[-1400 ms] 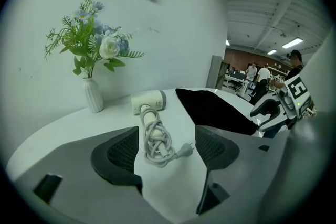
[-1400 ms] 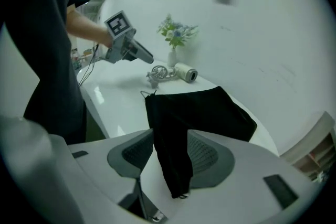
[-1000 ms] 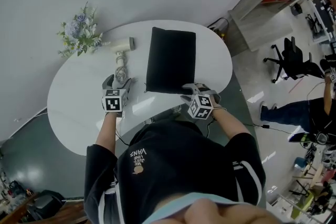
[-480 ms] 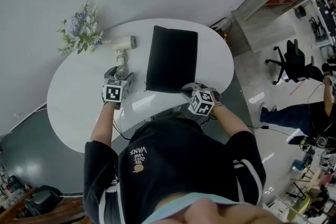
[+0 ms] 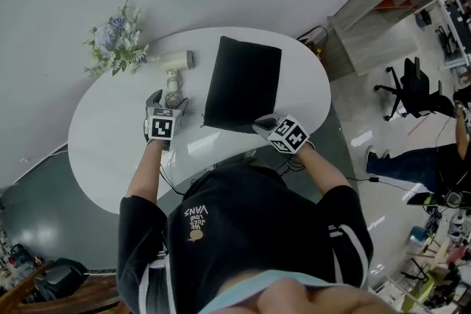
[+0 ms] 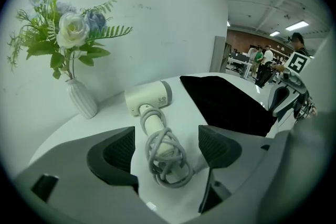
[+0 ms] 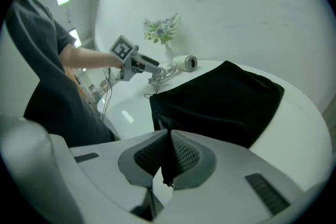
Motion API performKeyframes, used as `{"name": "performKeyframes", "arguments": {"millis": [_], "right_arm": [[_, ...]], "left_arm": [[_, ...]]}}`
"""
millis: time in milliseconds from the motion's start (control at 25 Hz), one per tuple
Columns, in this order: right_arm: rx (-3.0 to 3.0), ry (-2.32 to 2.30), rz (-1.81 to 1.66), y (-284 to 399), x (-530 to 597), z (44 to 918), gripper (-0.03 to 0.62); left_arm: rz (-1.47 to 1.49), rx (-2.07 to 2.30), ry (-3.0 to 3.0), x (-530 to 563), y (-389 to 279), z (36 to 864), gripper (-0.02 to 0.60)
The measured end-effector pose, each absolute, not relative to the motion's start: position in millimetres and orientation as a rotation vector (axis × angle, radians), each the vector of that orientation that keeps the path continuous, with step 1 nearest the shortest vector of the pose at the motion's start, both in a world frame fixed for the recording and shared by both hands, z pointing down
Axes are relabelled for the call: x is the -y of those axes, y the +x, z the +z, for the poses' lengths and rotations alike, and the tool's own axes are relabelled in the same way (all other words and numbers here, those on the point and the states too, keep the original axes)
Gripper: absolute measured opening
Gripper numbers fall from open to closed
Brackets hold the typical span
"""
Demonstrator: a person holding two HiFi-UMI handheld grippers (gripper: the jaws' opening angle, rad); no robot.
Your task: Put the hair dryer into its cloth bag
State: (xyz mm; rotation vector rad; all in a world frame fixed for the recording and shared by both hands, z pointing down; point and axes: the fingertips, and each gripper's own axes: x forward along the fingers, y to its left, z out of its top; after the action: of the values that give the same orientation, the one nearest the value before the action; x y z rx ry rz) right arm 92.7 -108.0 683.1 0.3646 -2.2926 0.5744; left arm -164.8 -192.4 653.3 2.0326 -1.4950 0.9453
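The cream hair dryer (image 5: 175, 64) lies on the white oval table (image 5: 110, 143), its grey cord coiled round the handle (image 6: 164, 152). My left gripper (image 5: 168, 101) points down at that handle; its jaws are opening, and the handle's end and cord lie between them untouched (image 6: 167, 147). The black cloth bag (image 5: 243, 81) lies flat to the dryer's right. My right gripper (image 5: 262, 126) is shut on the bag's near edge (image 7: 168, 157), a fold of black cloth pinched between the pads.
A white vase of flowers (image 5: 114, 44) stands at the table's far left edge, close behind the dryer. A wooden shelf unit (image 5: 375, 11), an office chair (image 5: 408, 88) and a person (image 5: 434, 158) are on the floor to the right.
The right gripper has rolled and closed on the bag's near edge, lifting it slightly. The left gripper has edged toward the dryer's handle.
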Motion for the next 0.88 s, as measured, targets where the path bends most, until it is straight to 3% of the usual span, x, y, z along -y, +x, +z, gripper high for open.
{"name": "performKeyframes", "arguments": {"millis": [280, 880], "right_arm": [[2.402, 0.494, 0.859, 65, 119, 667, 0.049], [2.47, 0.612, 0.991, 48, 127, 652, 0.049]], "left_arm": [[0.981, 1.455, 1.881, 209, -173, 680, 0.377], [0.996, 1.444, 1.703, 239, -176, 709, 0.374]]}}
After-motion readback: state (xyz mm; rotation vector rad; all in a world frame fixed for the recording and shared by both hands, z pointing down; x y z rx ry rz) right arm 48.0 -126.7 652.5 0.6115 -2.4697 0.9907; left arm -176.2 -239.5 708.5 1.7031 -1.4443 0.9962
